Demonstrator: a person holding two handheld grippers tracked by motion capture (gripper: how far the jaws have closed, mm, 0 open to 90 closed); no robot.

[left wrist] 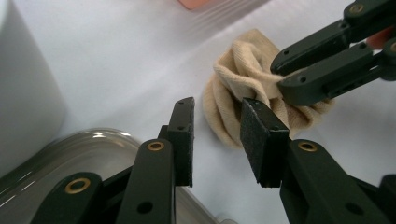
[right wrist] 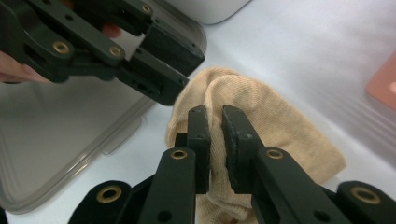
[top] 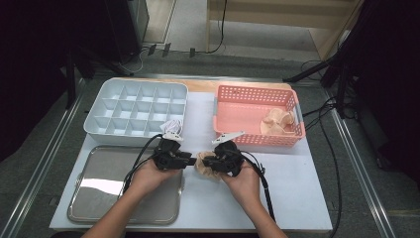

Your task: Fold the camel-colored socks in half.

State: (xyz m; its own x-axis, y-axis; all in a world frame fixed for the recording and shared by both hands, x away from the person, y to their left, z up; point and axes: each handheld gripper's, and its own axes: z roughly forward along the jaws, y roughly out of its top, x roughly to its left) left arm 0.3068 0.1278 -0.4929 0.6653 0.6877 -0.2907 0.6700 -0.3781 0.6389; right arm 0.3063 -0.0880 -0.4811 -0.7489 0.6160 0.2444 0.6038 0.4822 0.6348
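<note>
Sock (right wrist: 261,116), beige and bunched, sits on the white table (top: 292,183) between both grippers. Right gripper (right wrist: 212,122) pinches a fold; left gripper (left wrist: 217,122) hangs open beside it. Risk: that thin pinch could slip if the cloth is tugged before the left bites.

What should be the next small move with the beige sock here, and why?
Probably the left claw should ease forward and close on the near edge of the beige sock. The right claw already pinches a fold of it, while the left one stands open just short of the cloth, one pad at its edge. Two grips would let the bunched sock be spread or folded.
</note>
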